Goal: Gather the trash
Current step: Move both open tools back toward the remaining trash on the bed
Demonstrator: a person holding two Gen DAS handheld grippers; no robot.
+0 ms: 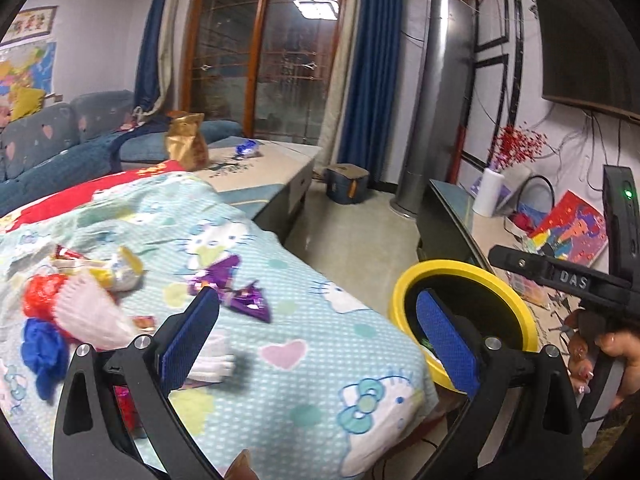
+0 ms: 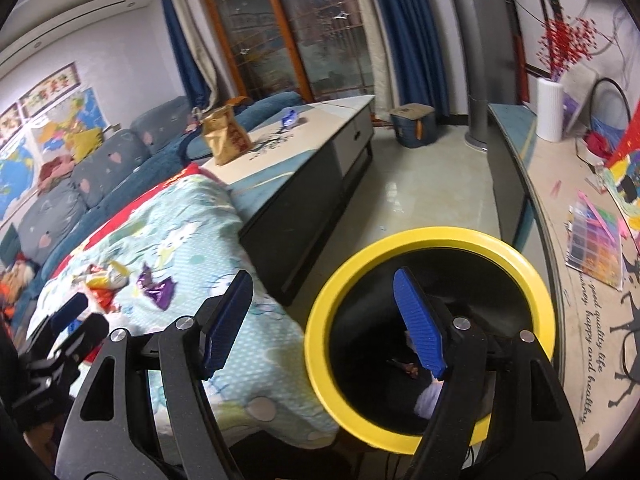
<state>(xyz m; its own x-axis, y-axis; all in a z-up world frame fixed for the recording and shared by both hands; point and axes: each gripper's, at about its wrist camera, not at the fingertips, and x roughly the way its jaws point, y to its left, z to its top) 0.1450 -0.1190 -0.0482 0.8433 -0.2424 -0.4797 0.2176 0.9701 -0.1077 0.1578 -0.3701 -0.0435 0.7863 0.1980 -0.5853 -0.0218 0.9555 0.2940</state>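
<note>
Patterned blanket (image 1: 280,280), upright yellow-rimmed bin (image 2: 430,240)

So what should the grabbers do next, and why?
Probably swing the left gripper back toward the purple wrapper on the Hello Kitty blanket and close on it. Both grippers' jaws are open with nothing between them, the right gripper is by the yellow-rimmed bin, and wrappers are still scattered on the blanket.

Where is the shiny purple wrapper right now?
The shiny purple foil wrapper lies on the light blue cartoon-cat blanket, left of the black bin with the yellow rim. In the right wrist view it sits beside a red and yellow wrapper pile.
</note>
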